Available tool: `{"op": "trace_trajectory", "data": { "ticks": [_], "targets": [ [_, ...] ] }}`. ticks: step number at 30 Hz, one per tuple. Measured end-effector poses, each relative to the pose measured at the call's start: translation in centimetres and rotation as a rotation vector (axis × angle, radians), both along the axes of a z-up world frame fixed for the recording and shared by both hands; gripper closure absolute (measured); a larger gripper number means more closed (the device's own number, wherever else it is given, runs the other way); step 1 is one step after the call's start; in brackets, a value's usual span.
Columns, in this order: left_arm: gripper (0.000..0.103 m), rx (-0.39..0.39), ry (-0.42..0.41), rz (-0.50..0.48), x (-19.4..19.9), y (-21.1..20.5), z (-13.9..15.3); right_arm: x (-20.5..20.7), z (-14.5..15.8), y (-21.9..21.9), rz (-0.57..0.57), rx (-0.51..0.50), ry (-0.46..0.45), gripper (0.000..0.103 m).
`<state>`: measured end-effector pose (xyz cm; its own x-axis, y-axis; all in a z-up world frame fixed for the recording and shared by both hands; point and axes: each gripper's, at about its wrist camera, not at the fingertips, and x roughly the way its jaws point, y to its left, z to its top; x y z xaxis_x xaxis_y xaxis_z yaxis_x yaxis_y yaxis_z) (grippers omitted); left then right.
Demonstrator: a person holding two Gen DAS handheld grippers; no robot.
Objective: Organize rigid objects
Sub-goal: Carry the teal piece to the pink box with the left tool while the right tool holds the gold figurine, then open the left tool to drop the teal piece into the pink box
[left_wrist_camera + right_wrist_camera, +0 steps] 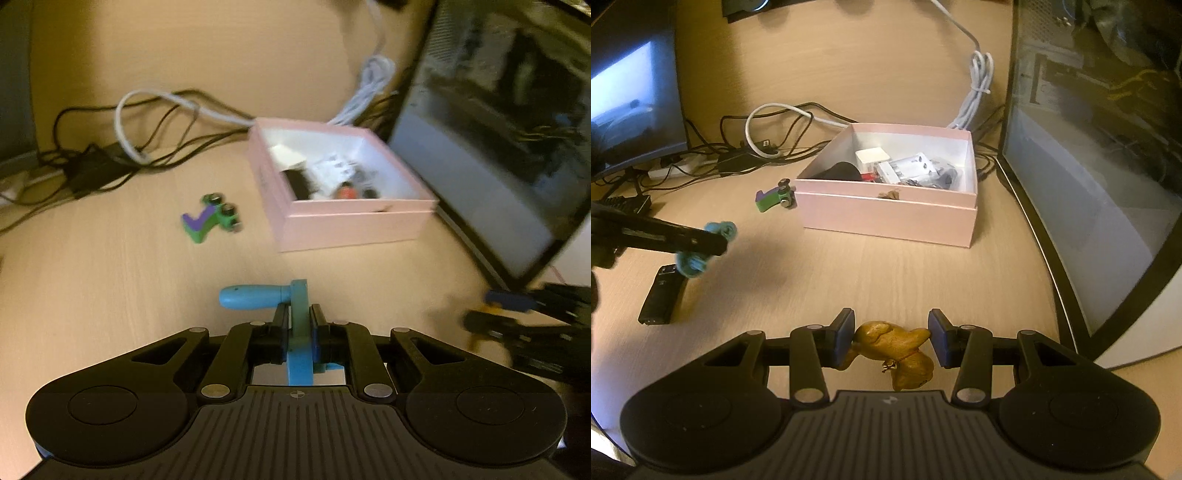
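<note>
A blue crank-shaped piece (297, 325) is clamped between the jaws of the left gripper (298, 325), its rounded handle sticking out to the left above the tabletop (110, 277). In the right wrist view the same piece (701, 251) is seen from the side at the tip of the left gripper (713, 243), raised over the left part of the tabletop (886, 266).

The right gripper (892, 339) is seen with its jaws set fairly wide around a golden-brown figurine (897, 350); the left pad touches it, while contact on the right pad cannot be told. In the left wrist view the right gripper (517, 314) appears only as a blurred dark shape at the right edge — the figurine cannot be made out there.

A pink box (886, 218) stands open at the far middle of the tabletop, with small white, black and red items lying inside. Just beside its left wall a green and purple part (774, 197) lies on the tabletop; in the left wrist view that part (208, 218) is shown a little apart from the pink box (354, 225).

Only the right wrist view shows a black rectangular device (661, 295) lying flat at near left and a monitor (631, 96) at far left. A glass-sided computer case (1100, 166) stands to the right, and cables (768, 147) are tangled behind the box.
</note>
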<state>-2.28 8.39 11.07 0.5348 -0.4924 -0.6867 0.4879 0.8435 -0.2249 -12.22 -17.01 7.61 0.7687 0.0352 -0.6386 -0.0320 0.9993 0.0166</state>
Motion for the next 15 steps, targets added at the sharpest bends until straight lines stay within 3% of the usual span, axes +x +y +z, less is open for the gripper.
{"op": "trace_trajectory", "data": {
  "ticks": [6, 11, 15],
  "targets": [
    [0.089, -0.078, -0.076, -0.056, -0.8, -1.4, 3.4, 0.2, 1.0, 0.2, -0.001, -0.015, -0.019, 0.059],
    [0.089, -0.114, -0.138, -0.054, 3.3, -4.0, 5.4, -0.4, 2.4, 0.0, 0.009, -0.041, -0.054, 0.059],
    [0.089, -0.124, -0.126, -0.061, 8.5, -7.3, 5.4, -1.1, 2.5, -0.3, -0.002, -0.076, -0.056, 0.059]
  ]
}}
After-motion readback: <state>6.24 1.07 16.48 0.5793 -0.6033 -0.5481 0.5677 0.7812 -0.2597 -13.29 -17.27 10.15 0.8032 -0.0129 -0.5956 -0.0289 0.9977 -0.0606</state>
